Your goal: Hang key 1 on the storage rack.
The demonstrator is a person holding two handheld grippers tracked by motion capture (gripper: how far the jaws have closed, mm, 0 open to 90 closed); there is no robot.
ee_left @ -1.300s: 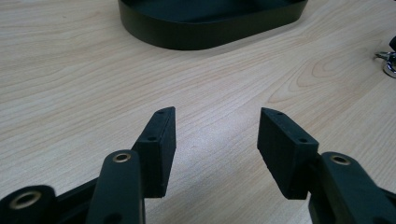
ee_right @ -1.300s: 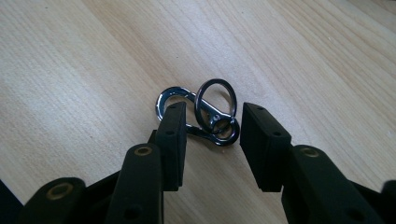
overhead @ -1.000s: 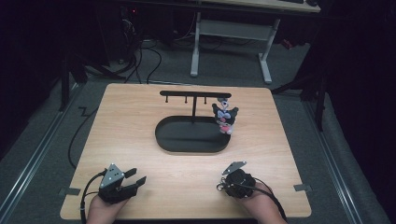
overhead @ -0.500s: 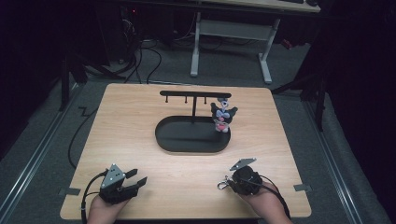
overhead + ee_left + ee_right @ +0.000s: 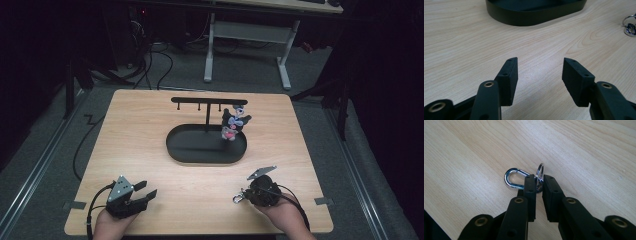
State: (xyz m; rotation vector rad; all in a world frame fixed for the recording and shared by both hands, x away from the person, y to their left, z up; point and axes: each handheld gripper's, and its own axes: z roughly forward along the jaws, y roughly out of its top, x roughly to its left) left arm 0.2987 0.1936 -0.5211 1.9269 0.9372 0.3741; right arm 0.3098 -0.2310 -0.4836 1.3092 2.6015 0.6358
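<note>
1. The keyring (image 5: pixel 539 176), with a silver clip (image 5: pixel 512 179) joined to it, lies on the bench (image 5: pixel 150 125) near the front edge on the right side, well apart from the black stand (image 5: pixel 206 145).
2. The right hand-held gripper (image 5: pixel 537 185) has just been closing its jaws. The ring stands between the pads, which look pressed against it.
3. I judge that the step in hand is the pickup of the keyring.
4. The left hand-held gripper (image 5: pixel 539 75) rests open near the front left of the bench, with nothing between its jaws.
5. A small toy figure (image 5: pixel 233 122) already hangs from the bar of the stand (image 5: pixel 209 100).
6. The next move probably calls for a firm grip, then lifting the keyring toward a free hook (image 5: pixel 199 106) without letting the clip swing off.
</note>
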